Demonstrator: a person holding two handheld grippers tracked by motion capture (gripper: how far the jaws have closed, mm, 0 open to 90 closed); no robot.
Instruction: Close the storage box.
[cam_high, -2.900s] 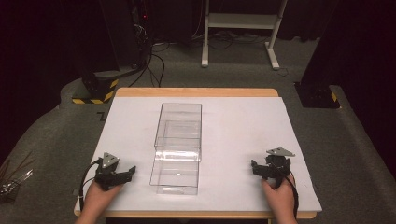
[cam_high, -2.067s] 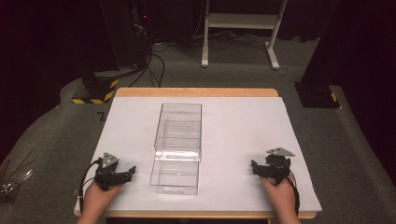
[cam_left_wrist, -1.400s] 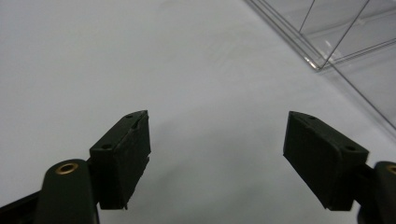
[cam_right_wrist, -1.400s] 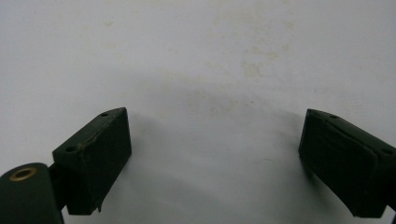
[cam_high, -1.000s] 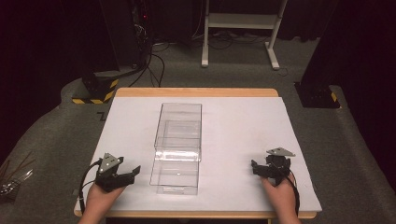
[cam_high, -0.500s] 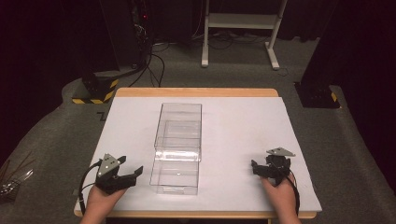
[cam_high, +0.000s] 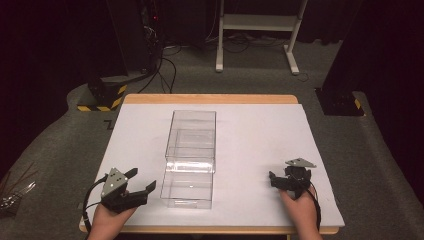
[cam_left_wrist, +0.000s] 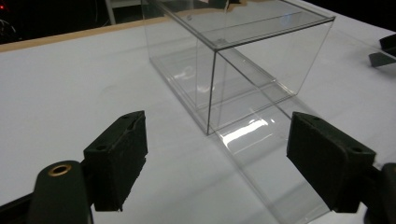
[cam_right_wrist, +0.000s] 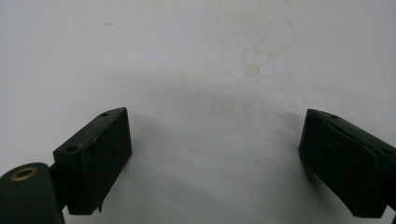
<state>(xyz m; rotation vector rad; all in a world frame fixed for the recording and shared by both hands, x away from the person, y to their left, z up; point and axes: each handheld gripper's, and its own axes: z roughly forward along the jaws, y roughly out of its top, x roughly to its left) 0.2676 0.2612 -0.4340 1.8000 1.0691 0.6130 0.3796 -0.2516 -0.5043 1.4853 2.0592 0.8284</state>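
White table (cam_high: 250, 130): clear box (cam_high: 191, 145) empty; left hand-held gripper (cam_high: 142, 181) spread beside it, right hand-held gripper (cam_high: 275, 179) spread

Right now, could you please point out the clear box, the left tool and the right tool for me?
clear box (cam_high: 191, 150): high view, on its transparent top face.
left tool (cam_high: 141, 180): high view, midway between its open jaw tips.
right tool (cam_right_wrist: 212, 154): right gripper view, midway between its open jaw tips.

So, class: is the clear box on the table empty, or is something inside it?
Empty. Through the clear box only the white table shows, and the left gripper view sees nothing inside.
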